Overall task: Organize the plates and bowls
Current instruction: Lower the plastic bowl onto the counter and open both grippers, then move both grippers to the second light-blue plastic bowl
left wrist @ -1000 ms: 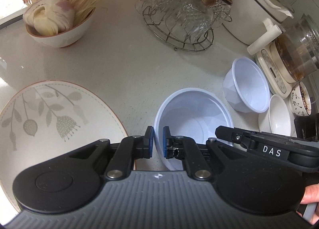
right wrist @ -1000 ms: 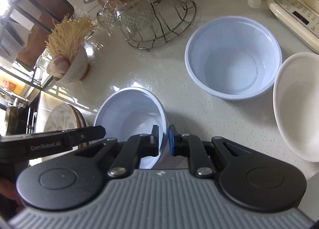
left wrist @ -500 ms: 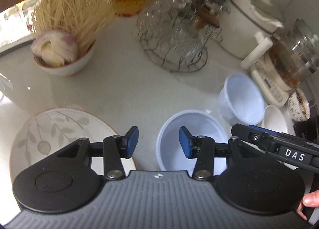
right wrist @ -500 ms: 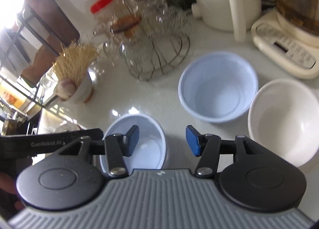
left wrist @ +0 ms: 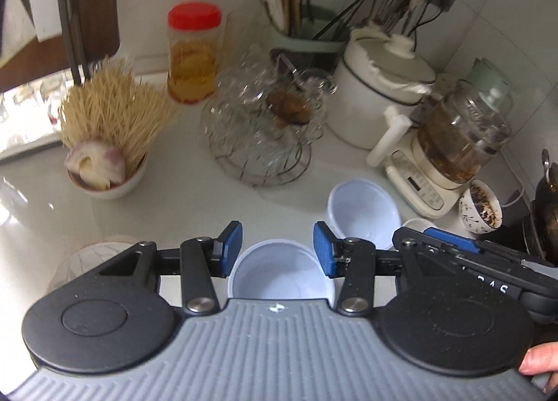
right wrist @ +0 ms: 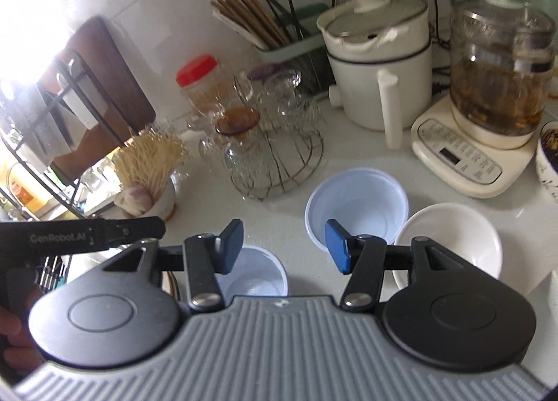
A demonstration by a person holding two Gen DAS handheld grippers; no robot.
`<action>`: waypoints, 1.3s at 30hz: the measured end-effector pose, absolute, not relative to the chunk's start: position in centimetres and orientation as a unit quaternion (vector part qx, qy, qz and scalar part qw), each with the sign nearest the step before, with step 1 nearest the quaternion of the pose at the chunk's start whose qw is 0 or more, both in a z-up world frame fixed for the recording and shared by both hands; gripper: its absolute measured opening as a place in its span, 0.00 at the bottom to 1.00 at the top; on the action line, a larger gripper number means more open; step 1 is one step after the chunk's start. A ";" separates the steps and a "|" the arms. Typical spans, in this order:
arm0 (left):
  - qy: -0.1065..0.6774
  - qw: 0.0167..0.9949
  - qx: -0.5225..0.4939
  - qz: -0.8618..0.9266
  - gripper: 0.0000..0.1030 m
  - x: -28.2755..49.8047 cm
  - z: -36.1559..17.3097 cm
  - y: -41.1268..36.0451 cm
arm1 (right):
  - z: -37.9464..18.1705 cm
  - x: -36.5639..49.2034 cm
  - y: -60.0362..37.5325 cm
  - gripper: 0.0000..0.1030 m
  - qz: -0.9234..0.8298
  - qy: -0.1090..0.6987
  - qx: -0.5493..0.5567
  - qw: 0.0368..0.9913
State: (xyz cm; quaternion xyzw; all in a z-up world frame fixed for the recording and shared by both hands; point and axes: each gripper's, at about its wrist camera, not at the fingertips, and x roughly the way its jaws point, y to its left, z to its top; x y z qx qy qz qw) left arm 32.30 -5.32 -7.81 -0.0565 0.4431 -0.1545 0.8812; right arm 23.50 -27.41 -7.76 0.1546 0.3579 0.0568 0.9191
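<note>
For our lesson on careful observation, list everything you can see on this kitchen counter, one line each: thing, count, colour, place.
plastic bowls: two, pale blue, front of the counter, apart.
ceramic bowl: one, white, right of the farther plastic bowl.
patterned plate: one, cream, front left.
noodle bowl: one, white, holding pale noodles, left.
glasses rack: one, wire, clear glasses, centre.
jar: one, red lid, yellow contents, at the back.
cooking pot: one, white, back right.
glass kettle: one, clear, brown contents, on a cream base, far right.
chopstick holder: one, pale green, at the wall.
left gripper: black, blue fingers, open.
right gripper: same colours, open.
</note>
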 end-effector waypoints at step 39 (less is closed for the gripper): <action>0.405 0.874 -0.046 -0.265 0.50 18.1 -4.2 0.1 | -4.1 7.3 -20.3 0.54 -0.053 0.314 0.143 0.937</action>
